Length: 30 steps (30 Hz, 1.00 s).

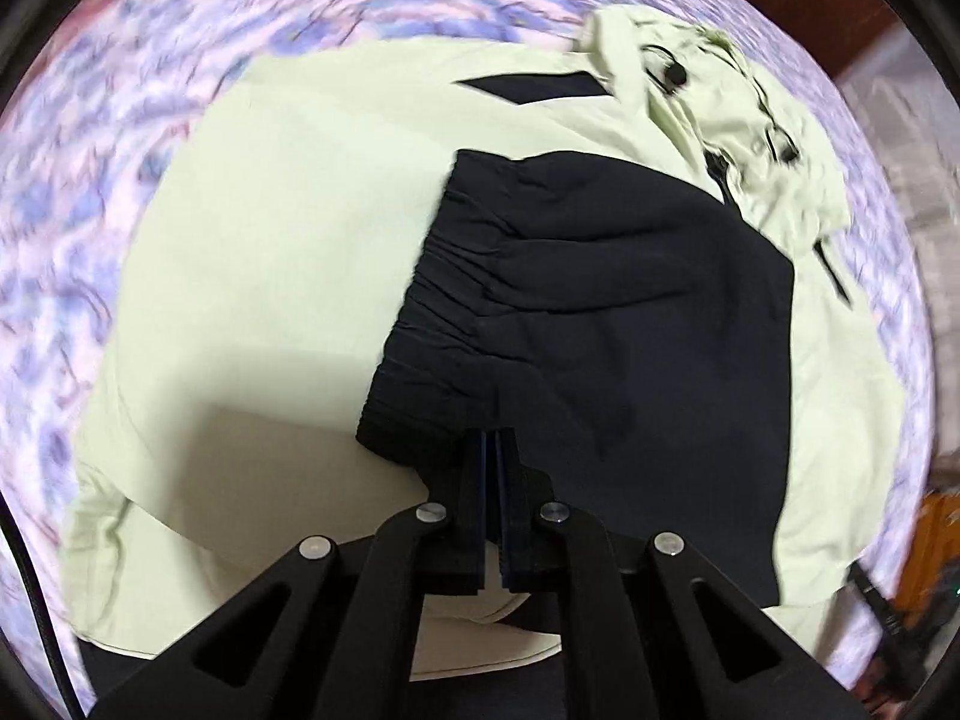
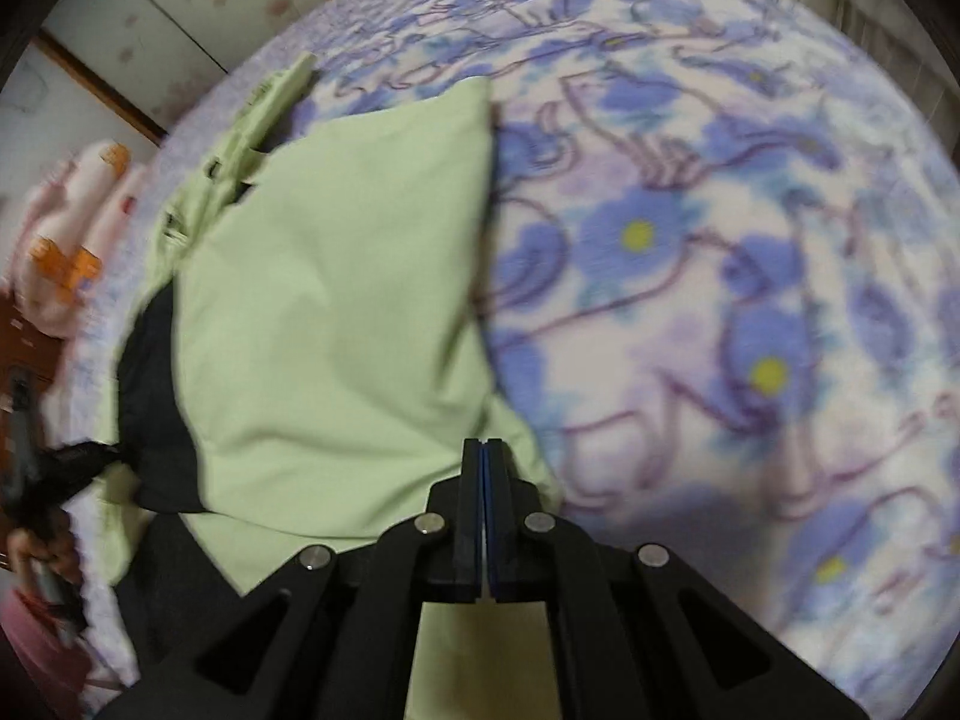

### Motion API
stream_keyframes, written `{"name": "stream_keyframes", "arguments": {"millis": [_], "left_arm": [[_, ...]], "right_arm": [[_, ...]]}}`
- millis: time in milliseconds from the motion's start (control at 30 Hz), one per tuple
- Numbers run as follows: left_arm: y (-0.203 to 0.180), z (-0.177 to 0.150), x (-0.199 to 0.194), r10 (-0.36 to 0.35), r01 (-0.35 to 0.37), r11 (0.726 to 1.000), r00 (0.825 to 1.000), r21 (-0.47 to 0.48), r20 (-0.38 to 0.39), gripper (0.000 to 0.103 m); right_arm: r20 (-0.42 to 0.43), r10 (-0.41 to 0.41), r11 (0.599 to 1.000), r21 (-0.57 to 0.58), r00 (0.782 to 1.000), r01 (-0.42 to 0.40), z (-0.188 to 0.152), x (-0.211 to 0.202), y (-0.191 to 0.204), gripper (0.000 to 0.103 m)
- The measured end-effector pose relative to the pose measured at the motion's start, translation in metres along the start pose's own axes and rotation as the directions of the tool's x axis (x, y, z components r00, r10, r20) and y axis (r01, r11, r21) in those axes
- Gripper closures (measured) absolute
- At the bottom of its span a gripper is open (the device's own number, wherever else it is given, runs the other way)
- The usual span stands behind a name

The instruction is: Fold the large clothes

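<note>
A large light-green jacket (image 1: 288,252) with black panels lies spread on a bed with a blue-flowered cover (image 2: 690,276). Its black sleeve (image 1: 600,300) lies folded across the green body, gathered cuff to the left. My left gripper (image 1: 493,441) is shut on the near corner of that cuff, and the cloth puckers toward the fingertips. In the right wrist view, a green part of the jacket (image 2: 336,312) lies folded with its edge on the cover. My right gripper (image 2: 485,447) is shut on the near right edge of this green cloth. Both views are blurred by motion.
The hood with its cords (image 1: 720,84) is bunched at the jacket's far right. A hand (image 2: 36,546) holds the other gripper at the left edge of the right wrist view. Pink soft toys (image 2: 78,222) lie beyond the bed's left side. Wooden furniture (image 1: 810,0) stands behind.
</note>
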<state>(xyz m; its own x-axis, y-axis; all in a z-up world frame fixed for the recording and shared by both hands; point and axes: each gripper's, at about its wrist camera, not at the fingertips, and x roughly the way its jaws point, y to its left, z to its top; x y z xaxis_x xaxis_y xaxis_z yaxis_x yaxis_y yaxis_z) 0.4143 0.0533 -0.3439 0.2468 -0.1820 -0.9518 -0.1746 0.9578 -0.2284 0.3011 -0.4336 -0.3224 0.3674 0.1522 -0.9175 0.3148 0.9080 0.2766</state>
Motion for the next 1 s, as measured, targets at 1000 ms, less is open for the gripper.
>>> {"name": "stream_keyframes", "arguments": {"millis": [1000], "left_arm": [[-0.115,0.08,0.046,0.013,-0.022,0.997,0.993,0.079,0.119,0.1]], "right_arm": [[0.203,0.053,0.998,-0.051,0.978,-0.044,0.117,0.05,0.048,0.103]]}}
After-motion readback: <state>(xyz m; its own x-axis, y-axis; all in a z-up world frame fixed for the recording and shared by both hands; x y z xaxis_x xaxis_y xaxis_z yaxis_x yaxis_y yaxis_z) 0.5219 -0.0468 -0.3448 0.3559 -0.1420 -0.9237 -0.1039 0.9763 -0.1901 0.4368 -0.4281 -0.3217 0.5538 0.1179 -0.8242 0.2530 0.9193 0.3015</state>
